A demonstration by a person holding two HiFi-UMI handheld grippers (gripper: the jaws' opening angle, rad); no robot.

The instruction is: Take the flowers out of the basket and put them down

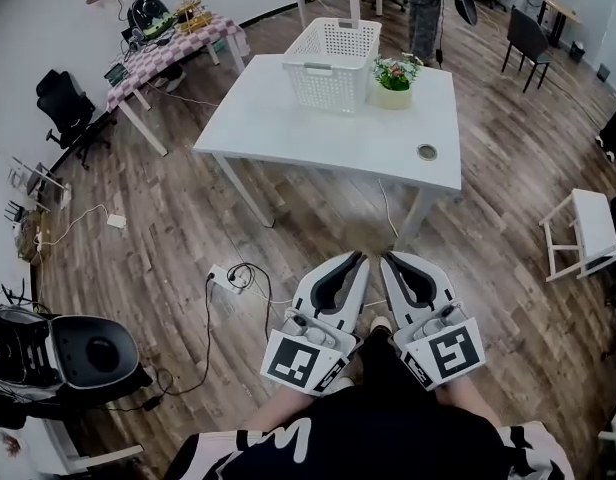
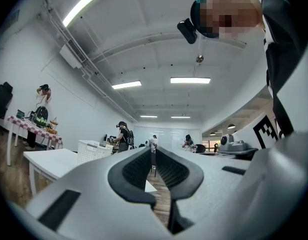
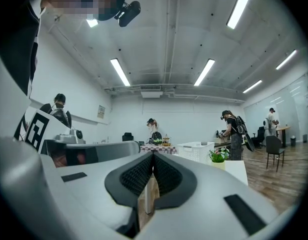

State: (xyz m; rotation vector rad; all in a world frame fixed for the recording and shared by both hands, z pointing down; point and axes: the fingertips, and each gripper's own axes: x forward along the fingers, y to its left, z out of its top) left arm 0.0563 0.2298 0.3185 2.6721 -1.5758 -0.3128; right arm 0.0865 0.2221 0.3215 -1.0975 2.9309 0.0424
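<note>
both tongs are held shut and empty, left gripper (image 1: pixel 362 258) just beside right gripper (image 1: pixel 389 259), well apart from the table (image 1: pixel 318 133). the flowers (image 1: pixel 394 73) are seen beside the basket (image 1: pixel 328 78), seemingly already out. the table should be approached before jaws are opened.

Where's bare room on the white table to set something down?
The broad near half of the table is bare, from its left corner across to the small round object by the near right edge. A smaller patch lies right of the flower pot. The far side is crowded: basket and pot stand side by side.
</note>
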